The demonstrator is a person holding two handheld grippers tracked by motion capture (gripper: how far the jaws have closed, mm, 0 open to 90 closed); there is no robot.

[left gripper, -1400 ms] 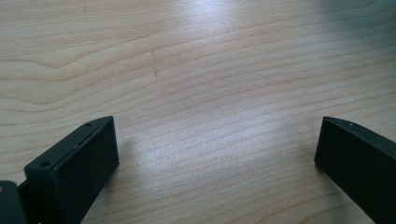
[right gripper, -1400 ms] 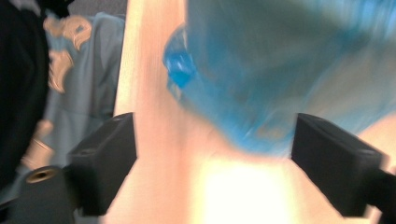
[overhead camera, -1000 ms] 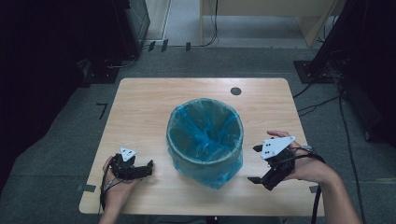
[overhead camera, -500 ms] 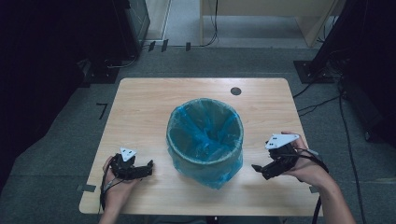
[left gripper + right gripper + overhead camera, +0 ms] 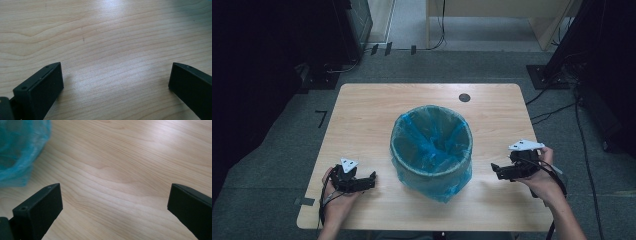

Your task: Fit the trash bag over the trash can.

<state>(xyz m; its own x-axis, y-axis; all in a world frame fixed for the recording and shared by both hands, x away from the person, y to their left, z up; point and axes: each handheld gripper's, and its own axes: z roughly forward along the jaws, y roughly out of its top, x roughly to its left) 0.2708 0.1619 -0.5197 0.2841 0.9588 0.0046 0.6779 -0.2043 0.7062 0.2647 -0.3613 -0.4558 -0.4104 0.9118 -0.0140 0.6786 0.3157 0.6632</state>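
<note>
Bin (image 5: 432,150) with blue liner (image 5: 432,132) stands mid-surface (image 5: 362,115) between your left hand-held gripper (image 5: 368,181) and right hand-held gripper (image 5: 497,171), both spread wide, gripping nothing.

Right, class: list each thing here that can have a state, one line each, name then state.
Bin: upright, open at the top, lined with a blue bag.
Blue bag: folded over the rim, nothing visible inside.
Left tongs: open, holding nothing.
Right tongs: open, holding nothing, beside the bin.
</note>
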